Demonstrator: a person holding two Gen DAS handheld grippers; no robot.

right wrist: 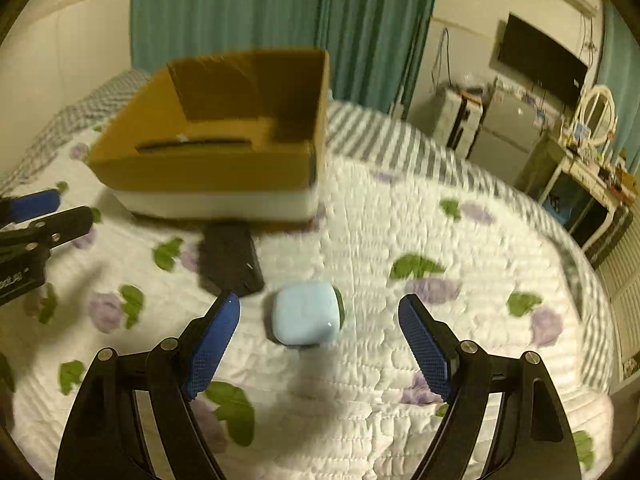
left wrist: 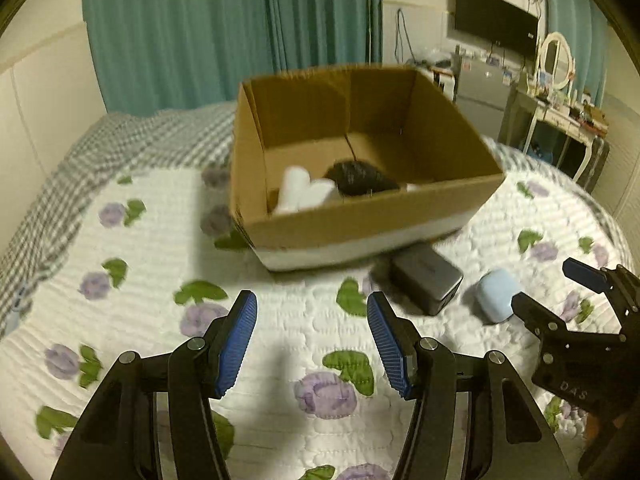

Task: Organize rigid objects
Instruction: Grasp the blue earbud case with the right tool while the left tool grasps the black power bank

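Observation:
A cardboard box stands on the bed; inside it lie white cylinders and a dark round object. The box also shows in the right wrist view. A dark grey rectangular block lies in front of the box, and a light blue rounded case lies to its right. My left gripper is open and empty above the quilt. My right gripper is open, with the light blue case just ahead between its fingers; the grey block is beyond the left finger.
The bed has a white quilt with purple flowers and green leaves. A checked grey cover lies behind it. Green curtains hang at the back. A dresser with a mirror and a wall TV stand at the right.

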